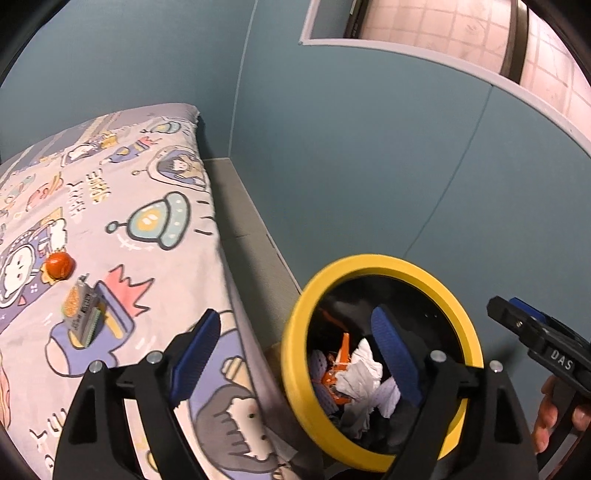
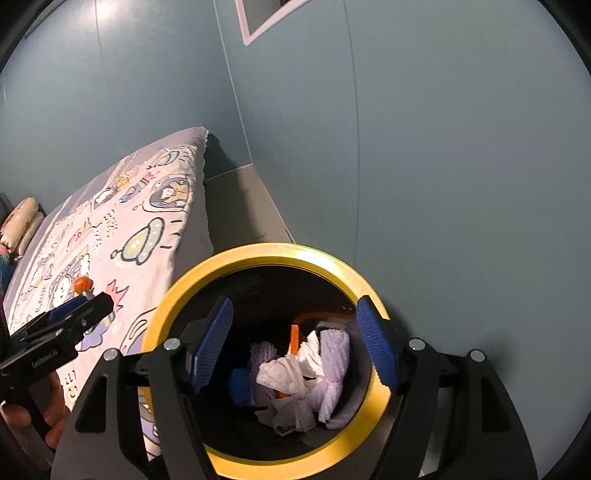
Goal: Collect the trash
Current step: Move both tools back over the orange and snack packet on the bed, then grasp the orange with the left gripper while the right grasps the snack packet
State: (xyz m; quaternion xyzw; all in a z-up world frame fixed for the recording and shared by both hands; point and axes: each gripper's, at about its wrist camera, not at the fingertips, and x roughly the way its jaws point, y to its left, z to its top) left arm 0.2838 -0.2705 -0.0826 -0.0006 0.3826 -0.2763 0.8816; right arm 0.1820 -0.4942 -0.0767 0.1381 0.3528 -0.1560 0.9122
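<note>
A black trash bin with a yellow rim [image 1: 295, 354] [image 2: 177, 291] stands on the floor beside the bed. It holds crumpled white tissue [image 1: 360, 371] [image 2: 284, 373], white foam netting [image 2: 334, 354] and orange wrapper pieces [image 1: 343, 349]. On the cartoon-print bedsheet [image 1: 122, 229] [image 2: 147, 229] lie an orange crumpled ball [image 1: 59, 265] [image 2: 82, 283] and a small snack packet [image 1: 83, 314]. My left gripper [image 1: 299, 354] is open and empty, over the bed edge and the bin's rim. My right gripper [image 2: 295, 345] is open and empty above the bin's mouth.
Blue-grey walls [image 1: 369, 166] close in behind and to the right of the bin. A narrow strip of grey floor [image 1: 243, 221] runs between bed and wall. A window opening [image 1: 443, 22] sits high up. A pillow [image 2: 22, 221] lies at the bed's far left.
</note>
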